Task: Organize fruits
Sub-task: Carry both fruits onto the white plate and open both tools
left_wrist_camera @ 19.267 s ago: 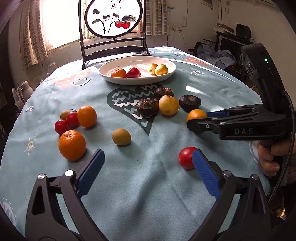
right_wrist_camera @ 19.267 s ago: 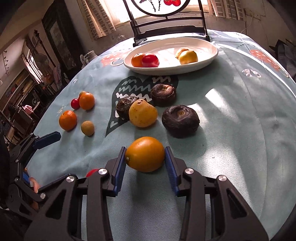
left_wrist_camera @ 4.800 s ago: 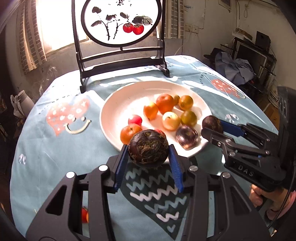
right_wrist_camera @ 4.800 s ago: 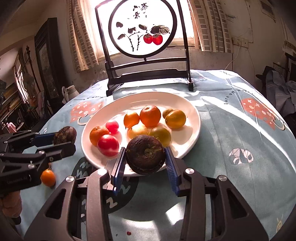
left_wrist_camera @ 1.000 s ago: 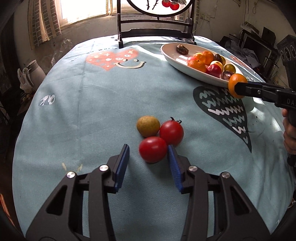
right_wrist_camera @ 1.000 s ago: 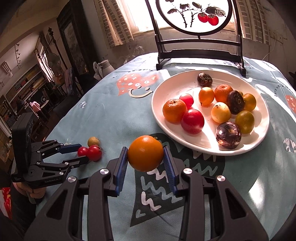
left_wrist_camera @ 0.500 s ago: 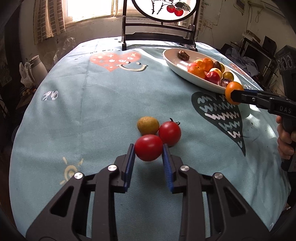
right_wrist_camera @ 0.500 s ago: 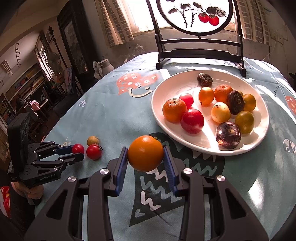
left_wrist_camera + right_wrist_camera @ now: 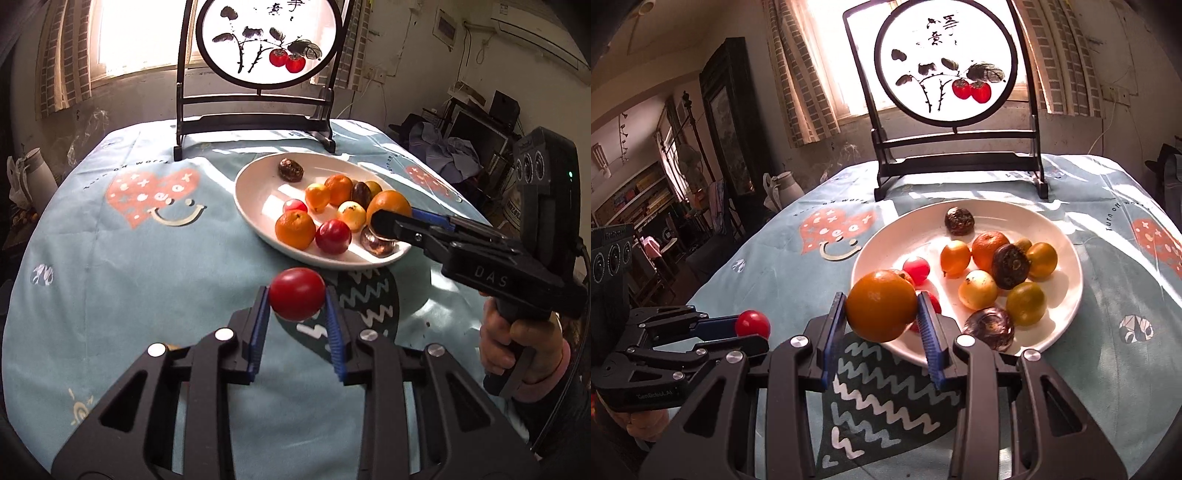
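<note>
left gripper (image 9: 296,301) now clenched on red tomato (image 9: 296,299), lifted off cloth to just short of white plate (image 9: 258,229); right gripper (image 9: 882,314) clamps orange (image 9: 881,311) over plate's near rim; both ready to drop.

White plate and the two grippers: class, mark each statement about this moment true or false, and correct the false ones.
1. The left gripper holds a red tomato. True.
2. The right gripper is empty. False: it is shut on an orange.
3. The white plate holds several fruits. True.
4. The framed round painting lies flat on the tablecloth. False: it stands upright behind the plate.
</note>
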{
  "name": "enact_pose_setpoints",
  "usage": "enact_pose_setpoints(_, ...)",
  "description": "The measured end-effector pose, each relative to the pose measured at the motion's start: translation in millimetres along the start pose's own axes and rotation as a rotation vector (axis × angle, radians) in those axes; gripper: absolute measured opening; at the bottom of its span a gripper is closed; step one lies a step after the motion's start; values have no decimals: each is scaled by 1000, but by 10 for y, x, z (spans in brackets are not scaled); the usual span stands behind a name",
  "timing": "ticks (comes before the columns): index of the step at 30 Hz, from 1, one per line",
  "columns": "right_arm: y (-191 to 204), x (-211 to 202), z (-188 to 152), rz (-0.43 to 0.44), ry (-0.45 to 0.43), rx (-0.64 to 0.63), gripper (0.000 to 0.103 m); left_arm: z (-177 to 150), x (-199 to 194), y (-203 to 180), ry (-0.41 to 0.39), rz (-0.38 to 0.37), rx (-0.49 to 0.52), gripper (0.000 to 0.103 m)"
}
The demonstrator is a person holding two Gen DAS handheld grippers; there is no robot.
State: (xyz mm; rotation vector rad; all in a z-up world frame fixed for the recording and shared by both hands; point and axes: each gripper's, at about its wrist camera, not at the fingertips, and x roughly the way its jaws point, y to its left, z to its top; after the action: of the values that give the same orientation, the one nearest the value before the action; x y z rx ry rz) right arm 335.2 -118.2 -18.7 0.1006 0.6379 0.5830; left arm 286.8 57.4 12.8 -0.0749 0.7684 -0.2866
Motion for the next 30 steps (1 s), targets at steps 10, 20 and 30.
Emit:
enact_pose_setpoints(10,-732,76,175,-124,-65,88,39,861,1039,-176,68,74,-55,30)
enact_pose_setpoints(20,-568,-45,232,-181,-103,4,54,823,774,-61,6,165,-117,90)
enact_pose_setpoints(30,-120,-31,91,-125,-61,-110,55,230,-82,463,-142,300,-156,99)
